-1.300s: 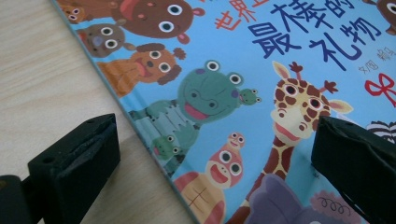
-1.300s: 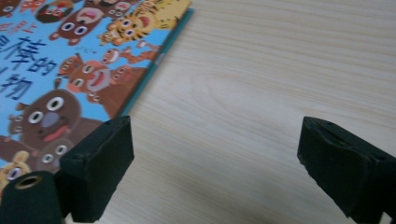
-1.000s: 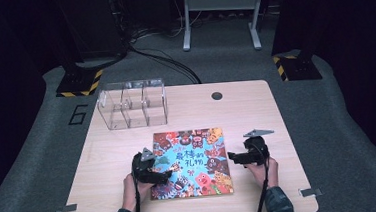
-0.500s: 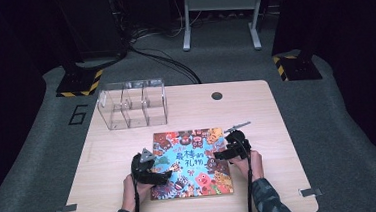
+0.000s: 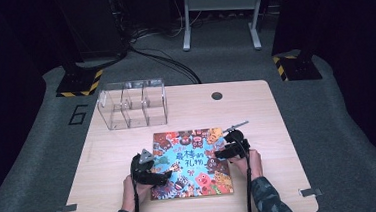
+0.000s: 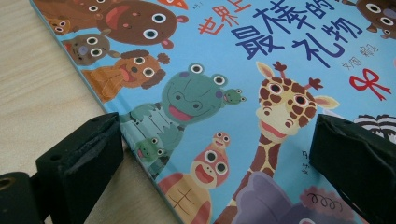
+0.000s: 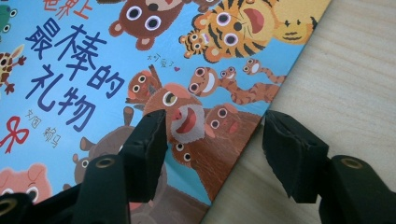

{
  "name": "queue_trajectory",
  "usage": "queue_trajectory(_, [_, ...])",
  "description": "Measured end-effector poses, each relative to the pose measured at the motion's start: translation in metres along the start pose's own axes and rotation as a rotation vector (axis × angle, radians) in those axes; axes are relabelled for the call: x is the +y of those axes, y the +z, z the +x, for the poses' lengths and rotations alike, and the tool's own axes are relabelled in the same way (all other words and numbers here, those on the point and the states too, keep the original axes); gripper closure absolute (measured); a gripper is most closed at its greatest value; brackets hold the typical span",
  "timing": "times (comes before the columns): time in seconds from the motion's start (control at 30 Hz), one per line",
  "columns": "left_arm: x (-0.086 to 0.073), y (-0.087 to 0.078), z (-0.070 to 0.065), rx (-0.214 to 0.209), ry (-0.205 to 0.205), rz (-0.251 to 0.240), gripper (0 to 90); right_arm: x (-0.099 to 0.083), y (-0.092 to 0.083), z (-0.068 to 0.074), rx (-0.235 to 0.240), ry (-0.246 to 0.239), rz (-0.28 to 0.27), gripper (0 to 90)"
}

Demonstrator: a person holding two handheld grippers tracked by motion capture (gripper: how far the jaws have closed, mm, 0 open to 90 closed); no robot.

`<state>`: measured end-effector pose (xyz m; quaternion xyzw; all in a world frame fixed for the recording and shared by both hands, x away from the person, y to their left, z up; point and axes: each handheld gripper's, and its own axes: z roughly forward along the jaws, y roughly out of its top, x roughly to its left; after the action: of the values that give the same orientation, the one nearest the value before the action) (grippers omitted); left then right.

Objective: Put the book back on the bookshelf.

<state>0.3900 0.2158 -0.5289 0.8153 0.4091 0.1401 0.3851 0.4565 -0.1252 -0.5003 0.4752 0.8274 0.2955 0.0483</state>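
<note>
Clear plastic box (image 5: 132,104) w/ three open slots sits at the far left of the light wood table (image 5: 274,145). Nothing can be seen inside the slots; they look see-through right to the tabletop.

Flat on the table near the person lies a square picture book w/ a blue cover and lots of cartoon animals (image 5: 192,162), well apart from the box. The cover is shut.

Left gripper (image 5: 153,176) sits at the book's left edge. In the left gripper view its two black jaws stand wide apart, one over the bare wood by the edge, the other over the cover near the giraffe. Nothing is pinched, so it's let go, just hovering low over the edge (image 6: 140,154).

Right gripper (image 5: 229,150) is at the book's right edge. In the right gripper view one jaw sits over the cover by the brown animals, the other over the wood just beside the edge (image 7: 261,121). Jaws have just been closing, w/ the book's edge between them, but a gap shows and the pads don't press on it.

Vs. a sec ago: the right gripper was out on the bare wood, right of the book; now it's slid in to the book's edge. Left gripper, book & box haven't moved.
</note>
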Motion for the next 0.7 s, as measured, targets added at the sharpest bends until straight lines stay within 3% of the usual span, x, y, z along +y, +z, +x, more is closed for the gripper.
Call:
queue_trajectory(0.2, [0.0,0.0,-0.002,0.01,-0.008,-0.003,2.8,-0.002,-0.002,0.0,-0.002,0.036,0.001,45.8])
queue_trajectory(0.47, [0.0,0.0,-0.001,-0.001,-0.007,0.0,2.9,-0.003,-0.003,-0.002,0.013,0.03,0.005,45.8])
queue_trajectory(0.57, [-0.003,-0.002,0.002,-0.008,-0.07,-0.047,4.9,-0.003,-0.003,-0.004,0.035,0.023,0.007,43.9])
queue_trajectory(0.63, [-0.005,-0.006,0.009,0.027,-0.093,-0.046,4.9,-0.004,-0.004,-0.005,0.039,-0.005,0.006,44.1])
queue_trajectory(0.7, [-0.008,-0.011,0.017,0.044,-0.13,-0.058,4.5,-0.004,-0.004,-0.006,0.044,-0.003,0.001,44.1])
